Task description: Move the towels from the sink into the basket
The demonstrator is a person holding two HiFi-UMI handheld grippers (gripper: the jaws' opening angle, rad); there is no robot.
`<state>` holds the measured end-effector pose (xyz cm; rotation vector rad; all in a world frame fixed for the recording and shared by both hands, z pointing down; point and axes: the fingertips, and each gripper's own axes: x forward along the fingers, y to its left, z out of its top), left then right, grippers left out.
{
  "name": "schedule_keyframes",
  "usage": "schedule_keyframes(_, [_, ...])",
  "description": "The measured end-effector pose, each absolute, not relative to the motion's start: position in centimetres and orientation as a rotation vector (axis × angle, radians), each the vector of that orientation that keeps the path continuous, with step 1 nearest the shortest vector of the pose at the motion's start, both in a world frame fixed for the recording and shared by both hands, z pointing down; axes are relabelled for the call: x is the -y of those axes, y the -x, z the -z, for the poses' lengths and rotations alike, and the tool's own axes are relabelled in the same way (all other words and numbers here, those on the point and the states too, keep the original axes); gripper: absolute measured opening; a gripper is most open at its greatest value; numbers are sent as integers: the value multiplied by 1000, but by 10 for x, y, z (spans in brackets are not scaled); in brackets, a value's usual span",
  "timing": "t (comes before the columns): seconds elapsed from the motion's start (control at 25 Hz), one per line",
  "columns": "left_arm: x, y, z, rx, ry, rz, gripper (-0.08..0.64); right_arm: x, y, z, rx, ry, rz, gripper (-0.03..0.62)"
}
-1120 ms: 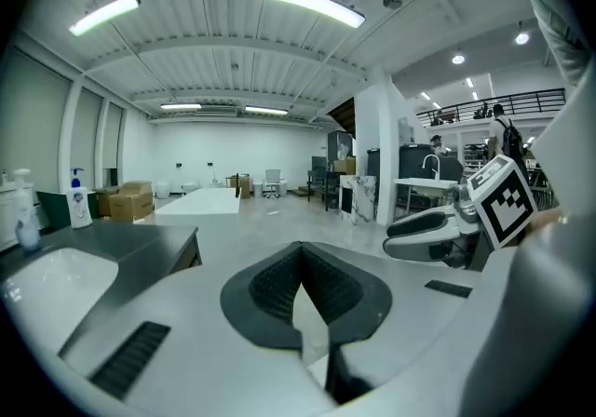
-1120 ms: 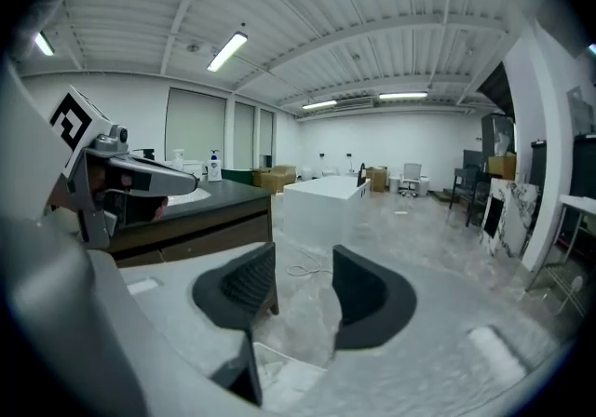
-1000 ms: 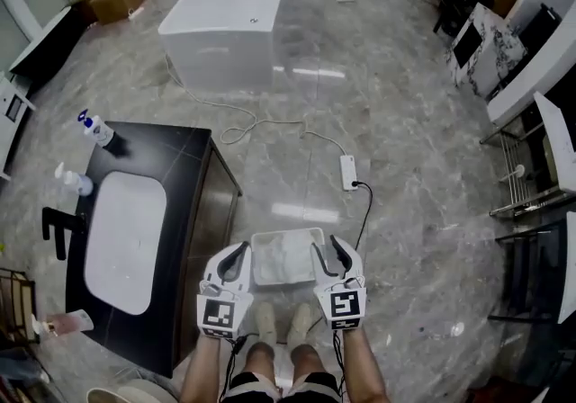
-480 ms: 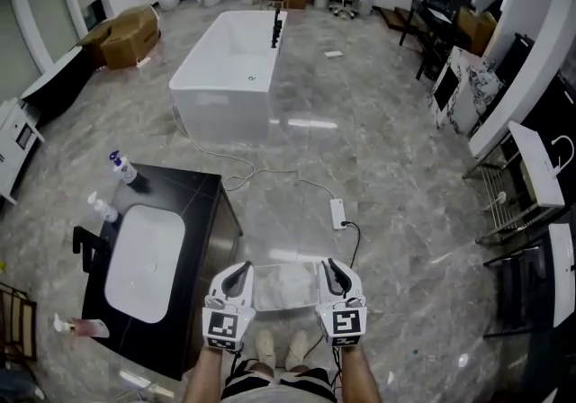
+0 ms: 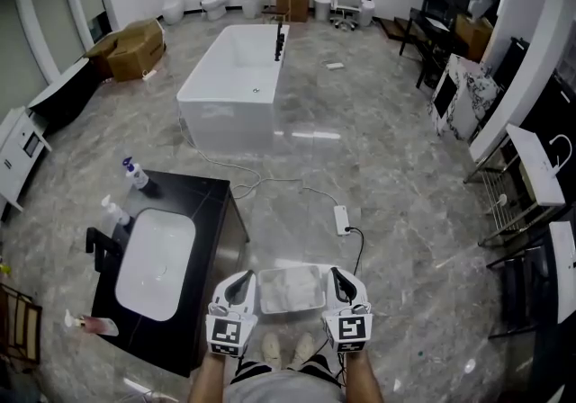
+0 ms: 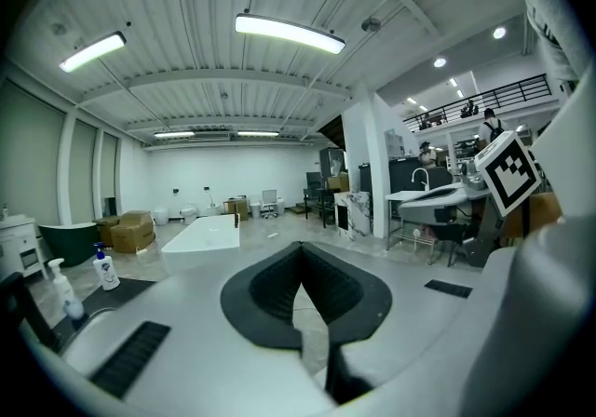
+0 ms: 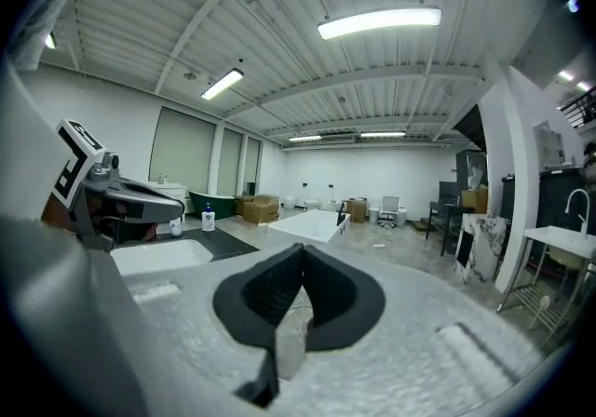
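White towels lie in a pale basket on the floor in front of my feet. The white sink, set in a black counter at the left, holds no towel that I can see. My left gripper hangs over the basket's left side and my right gripper over its right side. In the left gripper view the left gripper is shut and empty. In the right gripper view the right gripper has just been closing and is shut with nothing between its pads.
Two soap bottles and a black faucet stand on the counter. A power strip with its cable lies on the floor beyond the basket. A white bathtub stands further off, with metal racks at the right.
Both grippers have lifted away from the basket, keeping to its two sides. The head view has tilted up and shows more of the room. The towels stay in the basket.
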<state>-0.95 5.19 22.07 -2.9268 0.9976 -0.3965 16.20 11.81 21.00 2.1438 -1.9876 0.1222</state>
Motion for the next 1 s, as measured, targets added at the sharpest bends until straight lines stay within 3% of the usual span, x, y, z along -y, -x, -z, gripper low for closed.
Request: schedule_keyframes(1.0, [-43, 12, -227, -1021, 2935, 407, 9, -108, -150, -222, 2043, -2106, -123, 0])
